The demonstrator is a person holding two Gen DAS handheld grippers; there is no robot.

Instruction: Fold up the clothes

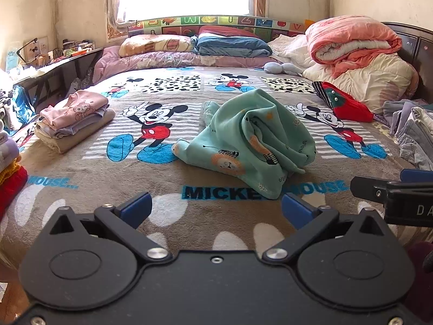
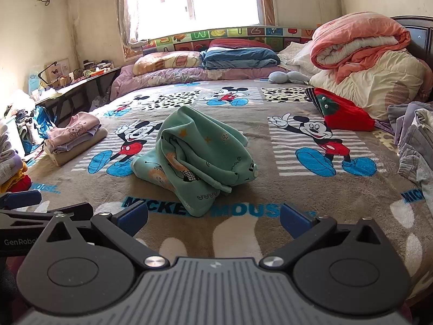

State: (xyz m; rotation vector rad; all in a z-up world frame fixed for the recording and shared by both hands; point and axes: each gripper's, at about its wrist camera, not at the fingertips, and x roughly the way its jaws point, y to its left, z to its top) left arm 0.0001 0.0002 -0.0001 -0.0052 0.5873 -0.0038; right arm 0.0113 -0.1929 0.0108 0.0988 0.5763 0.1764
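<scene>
A crumpled mint-green child's garment (image 1: 251, 138) with lion prints lies in a heap in the middle of the Mickey Mouse blanket (image 1: 167, 184); it also shows in the right wrist view (image 2: 197, 157). My left gripper (image 1: 215, 207) is open and empty, just short of the garment's near hem. My right gripper (image 2: 213, 218) is open and empty, also just short of the hem. The right gripper's body shows at the right edge of the left wrist view (image 1: 392, 197). The left gripper's body shows at the left edge of the right wrist view (image 2: 40, 214).
A stack of folded pink and beige clothes (image 1: 73, 119) sits at the left of the bed. A red garment (image 1: 343, 103) and a heap of grey unfolded clothes (image 1: 414, 130) lie at the right. Pillows and rolled quilts (image 1: 354, 40) line the far side. A cluttered desk (image 1: 48, 62) stands left.
</scene>
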